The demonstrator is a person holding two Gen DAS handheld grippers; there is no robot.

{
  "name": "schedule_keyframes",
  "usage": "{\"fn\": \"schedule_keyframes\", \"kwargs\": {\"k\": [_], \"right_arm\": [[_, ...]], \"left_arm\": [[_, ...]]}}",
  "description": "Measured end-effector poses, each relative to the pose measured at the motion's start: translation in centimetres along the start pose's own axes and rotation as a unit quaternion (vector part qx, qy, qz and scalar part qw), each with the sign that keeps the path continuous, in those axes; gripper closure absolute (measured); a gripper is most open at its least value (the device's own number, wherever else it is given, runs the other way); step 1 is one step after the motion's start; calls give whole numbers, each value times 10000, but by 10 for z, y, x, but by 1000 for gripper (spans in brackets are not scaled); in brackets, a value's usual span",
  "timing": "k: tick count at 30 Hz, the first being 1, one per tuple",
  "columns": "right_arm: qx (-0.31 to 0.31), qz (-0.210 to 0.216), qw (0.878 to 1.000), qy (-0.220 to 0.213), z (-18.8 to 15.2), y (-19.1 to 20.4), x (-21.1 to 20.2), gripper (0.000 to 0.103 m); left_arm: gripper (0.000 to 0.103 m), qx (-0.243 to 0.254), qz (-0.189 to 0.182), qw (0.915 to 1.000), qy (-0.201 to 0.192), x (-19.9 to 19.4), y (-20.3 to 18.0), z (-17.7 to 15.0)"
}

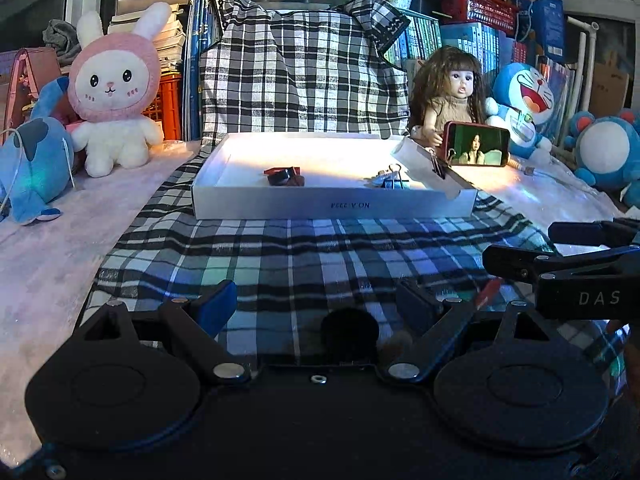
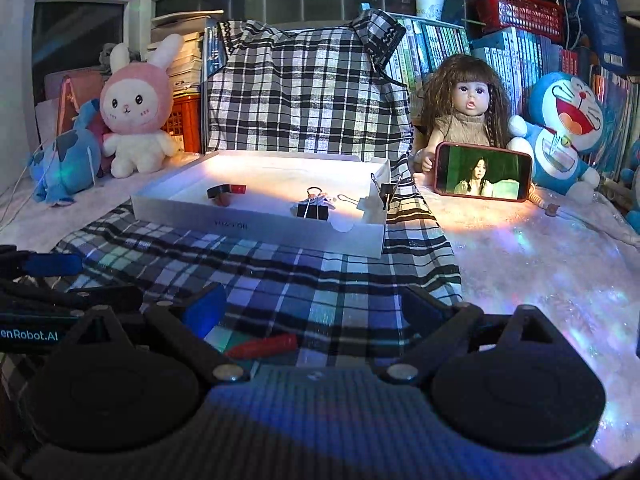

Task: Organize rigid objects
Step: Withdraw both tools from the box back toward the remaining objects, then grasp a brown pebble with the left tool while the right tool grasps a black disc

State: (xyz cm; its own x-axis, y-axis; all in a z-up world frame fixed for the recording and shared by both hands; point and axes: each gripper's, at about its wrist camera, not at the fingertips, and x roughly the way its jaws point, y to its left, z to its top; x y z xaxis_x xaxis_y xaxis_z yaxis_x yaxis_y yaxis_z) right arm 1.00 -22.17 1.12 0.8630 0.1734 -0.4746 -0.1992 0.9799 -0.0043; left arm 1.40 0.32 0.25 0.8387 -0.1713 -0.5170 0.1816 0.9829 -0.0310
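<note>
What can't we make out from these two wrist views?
- Red object on the plaid cloth: in the right wrist view its near end is hidden by the right gripper body; kind unclear.
- Small red-and-black pieces in the white box: too small and dim in the left wrist view to identify.
- Box lettering: upside down, too small to read.
- Blue plush: cut off by the left wrist view's right edge.
</note>
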Motion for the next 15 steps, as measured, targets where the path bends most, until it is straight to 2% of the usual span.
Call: {"fn": "schedule_keyframes", "kwargs": {"k": [8, 15], "right_arm": [[-432, 87, 9990, -20, -15, 9, -16, 2], [-426, 152, 9989, 141, -26, 9, -23, 2]], "left_arm": [[17, -125, -9, 9999, 69, -14, 7, -16], [24, -245, -168, 9995, 147, -25, 10, -25]]}}
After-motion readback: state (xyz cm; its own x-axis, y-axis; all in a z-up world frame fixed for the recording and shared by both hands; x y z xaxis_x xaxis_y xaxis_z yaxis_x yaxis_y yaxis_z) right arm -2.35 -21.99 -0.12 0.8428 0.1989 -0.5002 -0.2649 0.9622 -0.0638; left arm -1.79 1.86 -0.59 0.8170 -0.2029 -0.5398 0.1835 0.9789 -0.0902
